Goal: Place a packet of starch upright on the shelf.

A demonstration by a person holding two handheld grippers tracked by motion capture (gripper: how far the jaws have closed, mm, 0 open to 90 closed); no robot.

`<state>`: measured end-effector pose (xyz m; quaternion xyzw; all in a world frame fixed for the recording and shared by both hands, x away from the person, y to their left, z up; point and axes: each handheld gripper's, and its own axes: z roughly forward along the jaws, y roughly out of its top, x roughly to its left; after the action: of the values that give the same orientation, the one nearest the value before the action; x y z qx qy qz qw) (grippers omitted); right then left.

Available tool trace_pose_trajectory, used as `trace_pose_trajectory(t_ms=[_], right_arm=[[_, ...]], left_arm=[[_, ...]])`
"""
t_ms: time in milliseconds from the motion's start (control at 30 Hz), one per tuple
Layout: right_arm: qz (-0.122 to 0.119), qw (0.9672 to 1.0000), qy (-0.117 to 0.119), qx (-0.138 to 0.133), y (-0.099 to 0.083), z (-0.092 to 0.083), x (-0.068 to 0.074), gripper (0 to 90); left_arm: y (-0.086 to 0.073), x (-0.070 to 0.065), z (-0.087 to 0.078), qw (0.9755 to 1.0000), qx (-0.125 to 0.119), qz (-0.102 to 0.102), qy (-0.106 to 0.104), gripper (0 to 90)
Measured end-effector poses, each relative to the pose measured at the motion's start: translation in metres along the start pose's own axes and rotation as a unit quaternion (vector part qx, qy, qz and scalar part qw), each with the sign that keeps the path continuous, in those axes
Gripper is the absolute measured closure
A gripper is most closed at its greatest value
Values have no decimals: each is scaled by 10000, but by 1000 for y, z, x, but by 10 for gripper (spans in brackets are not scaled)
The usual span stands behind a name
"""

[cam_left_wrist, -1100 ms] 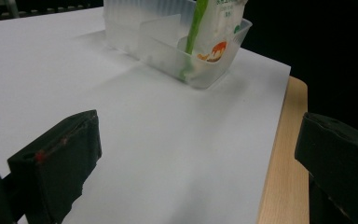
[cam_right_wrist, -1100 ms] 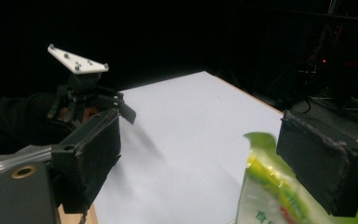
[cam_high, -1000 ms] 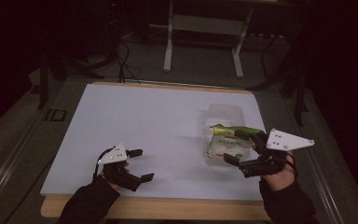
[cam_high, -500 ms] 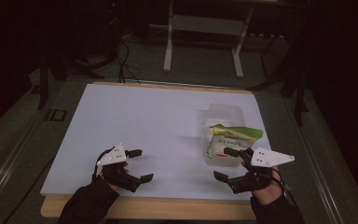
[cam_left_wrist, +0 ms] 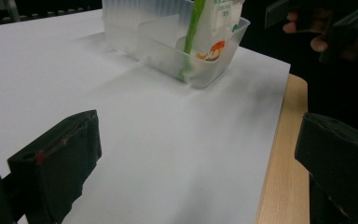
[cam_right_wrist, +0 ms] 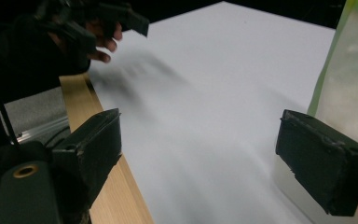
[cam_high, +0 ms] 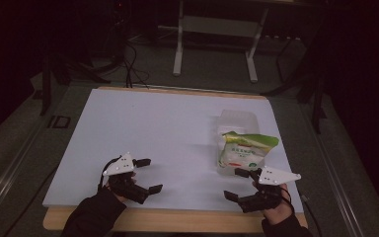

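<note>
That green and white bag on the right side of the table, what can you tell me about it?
The bag is a soft plastic pouch, white with a green top edge, small printed text and an orange mark low on its front. It stands leaning in a translucent plastic bin on the white tabletop. Neither set of tongs touches it.

wide bare room across the white table top, from far edge to near edge, open for any pass. only one obstacle at the right side: a clear plastic bin with a green and white bag upright inside. just beside its near end, the right gripper, jaws apart. well apart at the near left, the left gripper, jaws apart too.
</note>
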<state>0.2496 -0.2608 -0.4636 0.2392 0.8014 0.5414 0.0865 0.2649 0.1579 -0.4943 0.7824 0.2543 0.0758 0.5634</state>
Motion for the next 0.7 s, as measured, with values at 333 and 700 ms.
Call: trace_pose_trajectory(t_ms=[333, 700], right_arm=[[166, 9997, -132, 118, -18, -2, -3, 138], [221, 9993, -232, 188, -29, -4, -7, 142]], left_arm=[[0, -1, -1, 10000, 23, 65, -3, 10], [-3, -2, 1, 9999, 96, 96, -35, 10]])
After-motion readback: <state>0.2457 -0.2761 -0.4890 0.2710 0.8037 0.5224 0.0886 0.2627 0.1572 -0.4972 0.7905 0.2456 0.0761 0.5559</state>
